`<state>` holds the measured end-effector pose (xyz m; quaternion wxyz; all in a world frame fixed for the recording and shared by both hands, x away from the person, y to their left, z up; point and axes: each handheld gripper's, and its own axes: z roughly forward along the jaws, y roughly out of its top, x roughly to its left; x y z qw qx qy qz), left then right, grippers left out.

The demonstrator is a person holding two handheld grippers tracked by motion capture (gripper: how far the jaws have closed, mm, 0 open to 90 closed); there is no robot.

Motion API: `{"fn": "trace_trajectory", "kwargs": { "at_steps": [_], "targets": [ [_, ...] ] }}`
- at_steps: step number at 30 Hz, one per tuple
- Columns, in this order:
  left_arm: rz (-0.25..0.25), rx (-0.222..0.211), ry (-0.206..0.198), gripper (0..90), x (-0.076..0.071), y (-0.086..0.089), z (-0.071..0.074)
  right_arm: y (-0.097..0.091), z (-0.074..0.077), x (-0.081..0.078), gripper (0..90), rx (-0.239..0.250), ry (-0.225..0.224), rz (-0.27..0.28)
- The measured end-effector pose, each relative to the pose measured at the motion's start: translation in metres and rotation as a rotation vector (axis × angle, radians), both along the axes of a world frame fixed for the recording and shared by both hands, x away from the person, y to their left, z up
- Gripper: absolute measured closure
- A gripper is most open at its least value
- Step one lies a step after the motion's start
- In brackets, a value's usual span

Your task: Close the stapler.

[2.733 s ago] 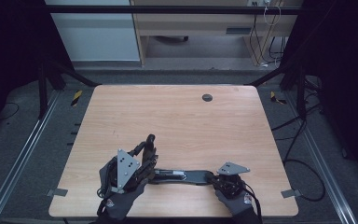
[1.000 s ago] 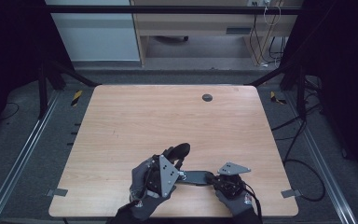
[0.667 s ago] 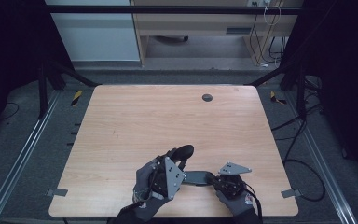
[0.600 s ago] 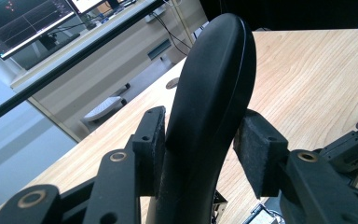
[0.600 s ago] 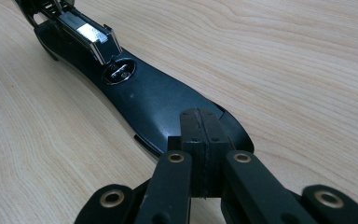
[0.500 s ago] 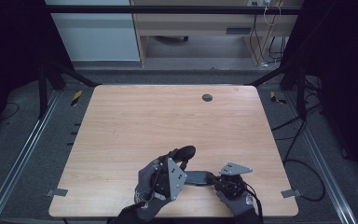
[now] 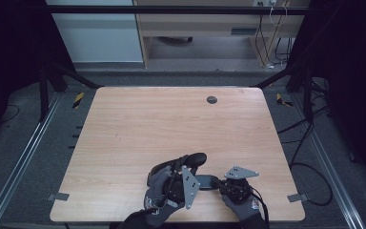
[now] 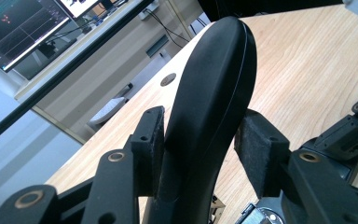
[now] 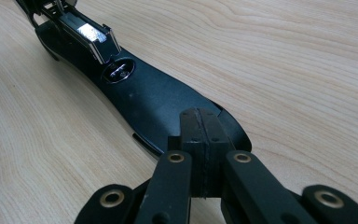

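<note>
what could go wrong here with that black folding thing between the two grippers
The left gripper grips the raised black arm on its smooth rounded sides, so it might slip out. The right gripper, jaws together, only presses on the flat black base, which could slide on the table.

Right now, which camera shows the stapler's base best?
The right gripper view: the stapler's base lies flat on the table, anvil visible. The high view shows it small and dark; the left gripper view shows the raised top.
</note>
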<state>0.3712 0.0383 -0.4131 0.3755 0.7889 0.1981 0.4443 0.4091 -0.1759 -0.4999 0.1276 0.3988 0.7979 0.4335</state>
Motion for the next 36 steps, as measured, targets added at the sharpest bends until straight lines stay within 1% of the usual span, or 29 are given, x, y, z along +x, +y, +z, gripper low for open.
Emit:
{"fn": "trace_trajectory", "kwargs": {
  "at_steps": [10,18,22,28,36],
  "targets": [
    [-0.006,0.053,-0.018,52.3,-0.001,-0.01,-0.009,0.0,0.0,0.0,90.0,0.0,-0.002,0.003],
    [-0.01,0.108,-0.043,52.3,-0.002,-0.018,-0.018,-0.001,0.0,0.0,90.0,0.004,-0.001,0.001],
    [-0.011,0.143,-0.054,52.3,-0.002,-0.023,-0.023,-0.001,-0.001,0.0,90.0,0.005,0.001,-0.002],
    [-0.016,0.186,-0.063,52.3,-0.003,-0.029,-0.029,-0.001,-0.001,0.0,90.0,0.011,0.005,0.001],
    [-0.023,0.233,-0.074,52.1,-0.003,-0.034,-0.036,-0.002,-0.001,0.0,90.0,0.012,0.001,0.002]
  ]
}}
